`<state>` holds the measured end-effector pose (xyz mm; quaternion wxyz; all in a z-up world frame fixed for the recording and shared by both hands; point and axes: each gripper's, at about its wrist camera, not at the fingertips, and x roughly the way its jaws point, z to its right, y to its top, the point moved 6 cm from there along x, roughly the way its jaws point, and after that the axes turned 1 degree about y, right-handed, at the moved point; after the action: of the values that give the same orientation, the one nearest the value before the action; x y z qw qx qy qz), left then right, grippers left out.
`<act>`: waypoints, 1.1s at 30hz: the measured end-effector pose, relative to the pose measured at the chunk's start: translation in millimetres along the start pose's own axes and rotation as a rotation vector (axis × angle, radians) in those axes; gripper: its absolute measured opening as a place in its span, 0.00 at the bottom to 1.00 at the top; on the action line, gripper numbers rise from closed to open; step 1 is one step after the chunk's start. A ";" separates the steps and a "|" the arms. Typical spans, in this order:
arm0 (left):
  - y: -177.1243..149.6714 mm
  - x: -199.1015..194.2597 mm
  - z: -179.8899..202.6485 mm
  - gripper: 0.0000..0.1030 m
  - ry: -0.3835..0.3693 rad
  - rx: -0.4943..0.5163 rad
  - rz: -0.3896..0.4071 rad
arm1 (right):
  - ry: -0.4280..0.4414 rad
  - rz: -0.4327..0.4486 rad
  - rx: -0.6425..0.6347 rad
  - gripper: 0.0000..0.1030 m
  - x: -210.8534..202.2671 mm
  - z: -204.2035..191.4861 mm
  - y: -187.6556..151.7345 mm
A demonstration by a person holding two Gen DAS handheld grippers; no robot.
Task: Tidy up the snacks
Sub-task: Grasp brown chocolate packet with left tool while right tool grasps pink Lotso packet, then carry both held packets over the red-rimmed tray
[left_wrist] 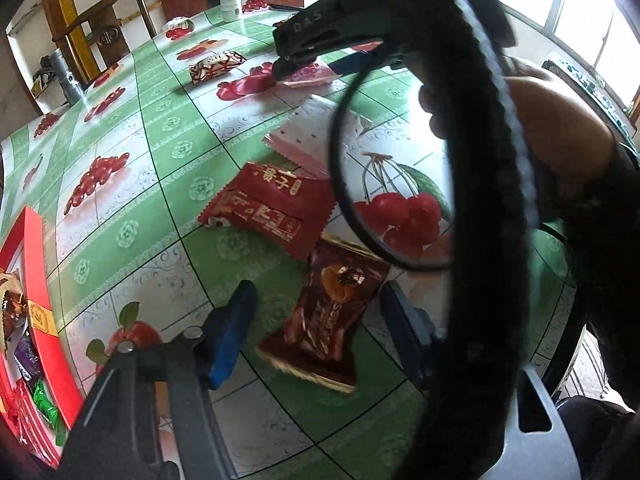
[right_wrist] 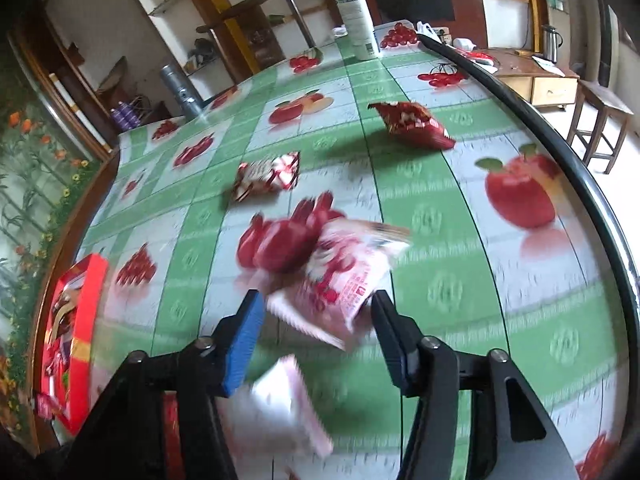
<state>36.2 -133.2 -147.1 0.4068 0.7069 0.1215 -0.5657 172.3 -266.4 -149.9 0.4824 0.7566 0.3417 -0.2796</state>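
In the left wrist view my left gripper [left_wrist: 316,332] is open, its fingers on either side of a dark red snack packet [left_wrist: 324,316] that lies on the table. A bright red packet [left_wrist: 272,208] and a pale pink packet [left_wrist: 308,136] lie just beyond. My right gripper [left_wrist: 296,56] shows farther off, over a pink-and-white packet [left_wrist: 308,74]. In the right wrist view my right gripper [right_wrist: 316,316] is open around that pink-and-white packet [right_wrist: 344,280], which is blurred. A red box [right_wrist: 76,332] with snacks inside stands at the left, also in the left wrist view [left_wrist: 44,308].
Two more packets [right_wrist: 268,176] [right_wrist: 412,124] lie farther out on the fruit-print tablecloth [right_wrist: 440,208]. A white spray bottle [right_wrist: 356,12] stands at the far end. A black strap and cable [left_wrist: 480,200] and a hand cover the right of the left wrist view. Wooden chairs stand beyond the table.
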 end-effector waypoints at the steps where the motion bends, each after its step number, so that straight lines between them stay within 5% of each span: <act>1: 0.7 0.5 -1.3 0.61 -0.007 -0.002 0.002 | -0.015 0.001 -0.011 0.54 1.6 -0.6 2.1; 6: 3.3 1.4 -3.3 0.59 -0.022 0.003 0.007 | -0.106 0.005 -0.104 0.52 10.0 -7.7 7.0; 8: 4.6 2.1 -3.7 0.48 -0.007 0.013 0.010 | -0.131 0.011 -0.136 0.36 9.9 -9.2 5.4; 12: 4.8 -0.1 -5.9 0.32 -0.013 0.001 0.018 | -0.100 0.031 -0.133 0.36 -0.5 -7.0 0.8; 24: 1.2 -33.0 -26.1 0.30 0.053 -0.136 0.070 | 0.058 0.127 -0.106 0.35 -72.5 -14.4 -24.0; 30: 11.5 -75.4 -59.9 0.30 0.146 -0.286 0.165 | 0.116 0.168 -0.133 0.35 -99.5 -31.6 -38.5; 33: 15.4 -96.7 -73.3 0.30 0.255 -0.337 0.220 | 0.137 0.187 -0.154 0.35 -112.5 -43.9 -43.8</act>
<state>65.3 -63.0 -51.3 0.5596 0.7036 0.1867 -0.3961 73.2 -240.6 -72.2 0.5384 0.7633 0.3222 -0.1539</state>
